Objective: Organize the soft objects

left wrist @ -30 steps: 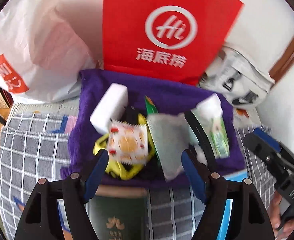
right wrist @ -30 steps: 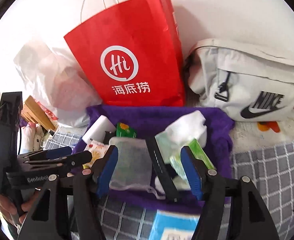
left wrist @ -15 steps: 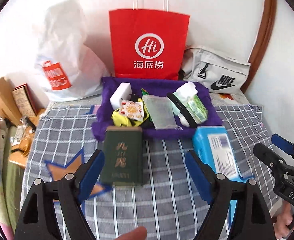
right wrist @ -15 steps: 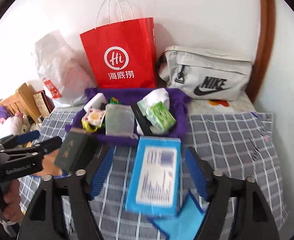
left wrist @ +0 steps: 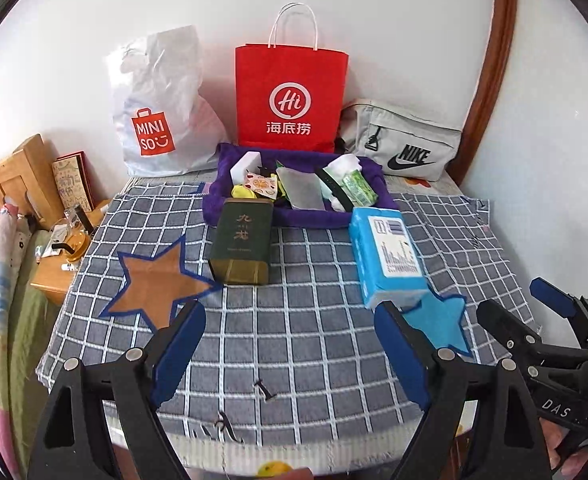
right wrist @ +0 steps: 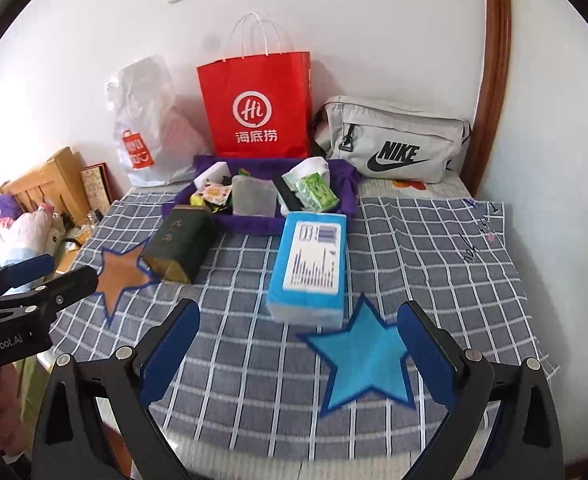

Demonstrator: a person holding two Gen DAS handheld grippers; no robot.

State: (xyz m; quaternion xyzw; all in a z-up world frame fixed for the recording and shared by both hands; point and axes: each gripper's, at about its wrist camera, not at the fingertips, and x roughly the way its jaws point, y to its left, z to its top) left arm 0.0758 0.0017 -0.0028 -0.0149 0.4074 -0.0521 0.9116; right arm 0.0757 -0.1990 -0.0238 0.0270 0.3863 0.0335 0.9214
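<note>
Left gripper (left wrist: 290, 354): jaws spread apart, empty, over the near edge of the checked cloth (left wrist: 294, 344).
Right gripper (right wrist: 299, 346): jaws wide apart, gripping nothing.
Purple tray (left wrist: 250, 216): at the far edge of the cloth; holds a white sponge (left wrist: 245, 165), orange-print sachet (left wrist: 260, 184), grey pouch (left wrist: 302, 192), green tissue pack (left wrist: 358, 188).
Green tin (left wrist: 242, 246): lying just before the tray.
Blue tissue pack (left wrist: 387, 254): beside the tray's right corner, touching the blue star (right wrist: 367, 360).
</note>
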